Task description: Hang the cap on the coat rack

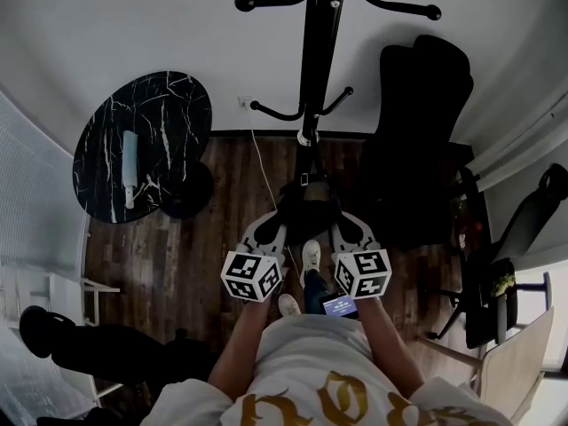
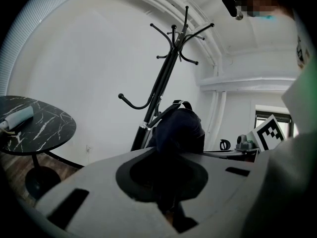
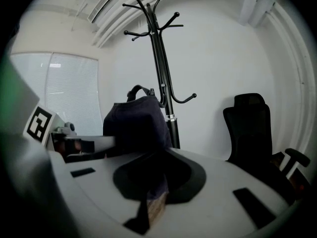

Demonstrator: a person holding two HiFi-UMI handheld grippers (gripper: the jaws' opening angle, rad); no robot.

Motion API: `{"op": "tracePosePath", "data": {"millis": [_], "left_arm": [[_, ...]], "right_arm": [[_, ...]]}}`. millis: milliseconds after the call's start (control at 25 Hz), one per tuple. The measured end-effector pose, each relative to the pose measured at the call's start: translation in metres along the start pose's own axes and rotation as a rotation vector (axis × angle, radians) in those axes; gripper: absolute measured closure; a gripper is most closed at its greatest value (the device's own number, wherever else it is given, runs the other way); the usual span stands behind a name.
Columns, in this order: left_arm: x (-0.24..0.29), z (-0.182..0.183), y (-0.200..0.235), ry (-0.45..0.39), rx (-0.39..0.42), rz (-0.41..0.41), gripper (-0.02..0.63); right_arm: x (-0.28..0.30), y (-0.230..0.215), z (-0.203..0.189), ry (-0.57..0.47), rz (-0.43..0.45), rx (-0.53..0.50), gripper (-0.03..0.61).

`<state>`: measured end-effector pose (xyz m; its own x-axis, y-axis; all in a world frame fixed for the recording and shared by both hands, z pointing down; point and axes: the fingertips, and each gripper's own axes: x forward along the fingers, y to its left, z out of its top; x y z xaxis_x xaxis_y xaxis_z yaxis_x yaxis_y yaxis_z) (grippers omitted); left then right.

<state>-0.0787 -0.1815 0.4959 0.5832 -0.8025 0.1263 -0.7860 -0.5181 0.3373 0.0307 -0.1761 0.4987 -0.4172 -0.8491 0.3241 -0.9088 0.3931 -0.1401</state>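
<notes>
A dark navy cap (image 1: 310,197) hangs between my two grippers, low in front of the black coat rack (image 1: 319,51). My left gripper (image 1: 282,215) is shut on the cap's left side and my right gripper (image 1: 335,213) on its right side. In the left gripper view the cap (image 2: 178,125) bulges above the jaws of the left gripper (image 2: 168,175), with the coat rack (image 2: 163,83) just behind it. The right gripper view has the cap (image 3: 136,120) running down into the right gripper (image 3: 154,180), left of the coat rack (image 3: 161,68). The rack's hooks are bare.
A round black marble table (image 1: 142,145) with a pale object (image 1: 130,167) on it stands to the left. A black office chair (image 1: 417,131) is right of the rack. More chairs (image 1: 524,229) crowd the right wall. The person's shoes (image 1: 311,256) stand on the wood floor.
</notes>
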Motion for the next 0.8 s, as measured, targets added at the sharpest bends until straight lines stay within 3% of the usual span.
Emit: {"op": "tracePosePath", "data": {"millis": [800], "left_arm": [[0.029, -0.01, 0.004, 0.04, -0.018, -0.005, 0.588]], "right_arm": [[0.022, -0.029, -0.004, 0.013, -0.036, 0.031, 0.557]]}}
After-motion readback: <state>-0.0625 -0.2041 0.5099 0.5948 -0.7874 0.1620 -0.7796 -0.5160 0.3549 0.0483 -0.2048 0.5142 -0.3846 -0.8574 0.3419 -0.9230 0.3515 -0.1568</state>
